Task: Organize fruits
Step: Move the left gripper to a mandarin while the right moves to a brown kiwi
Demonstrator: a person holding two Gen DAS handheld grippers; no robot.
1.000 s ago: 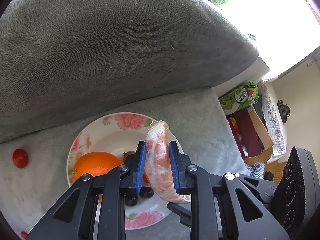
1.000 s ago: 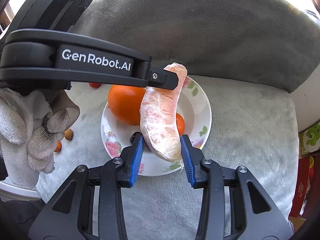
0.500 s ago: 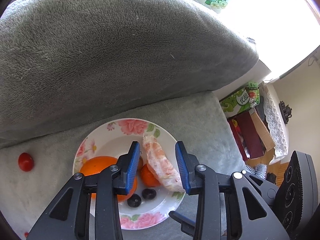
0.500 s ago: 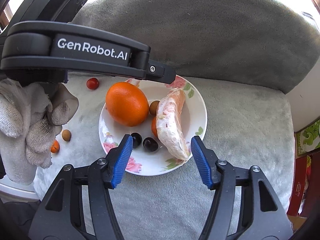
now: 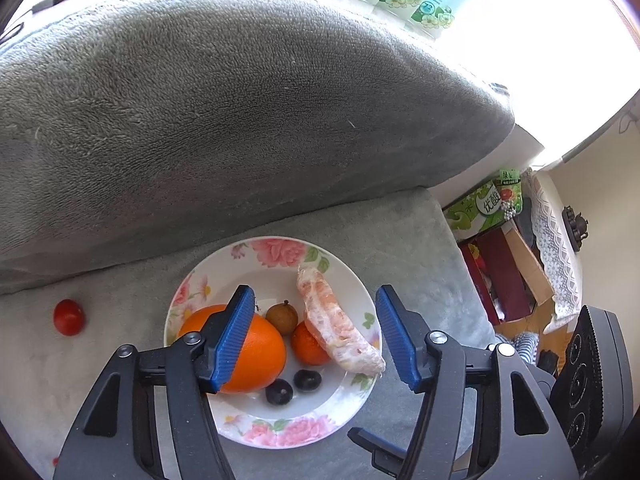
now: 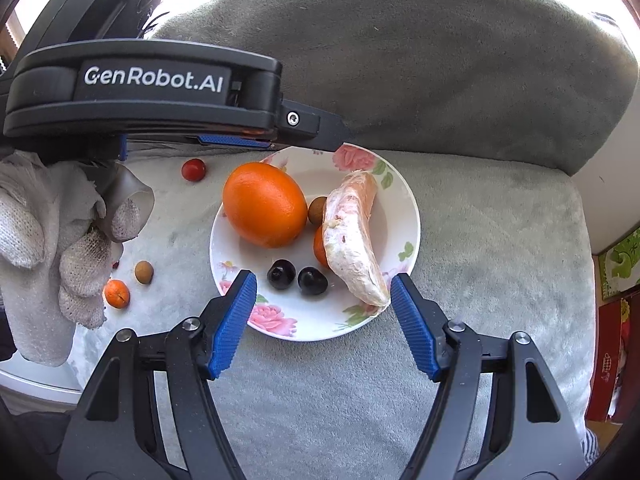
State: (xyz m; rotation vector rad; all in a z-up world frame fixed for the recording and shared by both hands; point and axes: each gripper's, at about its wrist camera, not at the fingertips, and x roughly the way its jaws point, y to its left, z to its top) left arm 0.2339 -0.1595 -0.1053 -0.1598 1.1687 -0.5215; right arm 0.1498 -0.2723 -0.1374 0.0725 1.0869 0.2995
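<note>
A floral plate [image 5: 280, 436] [image 6: 400, 200] sits on the grey sofa seat. On it lie a pink pomelo segment [image 5: 336, 324] [image 6: 352, 236], a big orange [image 5: 256, 356] [image 6: 264, 204], a small orange [image 5: 306, 344], a brown longan [image 5: 282, 318] [image 6: 317, 209] and two dark cherries [image 5: 292, 386] [image 6: 296, 276]. My left gripper [image 5: 316, 336] is open and empty above the plate. My right gripper [image 6: 324, 320] is open and empty at the plate's near rim.
A cherry tomato [image 5: 69, 317] [image 6: 193, 169], a longan [image 6: 143, 272] and a small orange fruit [image 6: 116, 293] lie on the seat left of the plate. The grey backrest [image 5: 240, 100] rises behind. Boxes [image 5: 504, 264] stand beyond the right seat edge.
Both grippers held the pomelo segment above the plate; the right one opened first, then the left. The segment now lies on the plate and both grippers have drawn back, wide open.
</note>
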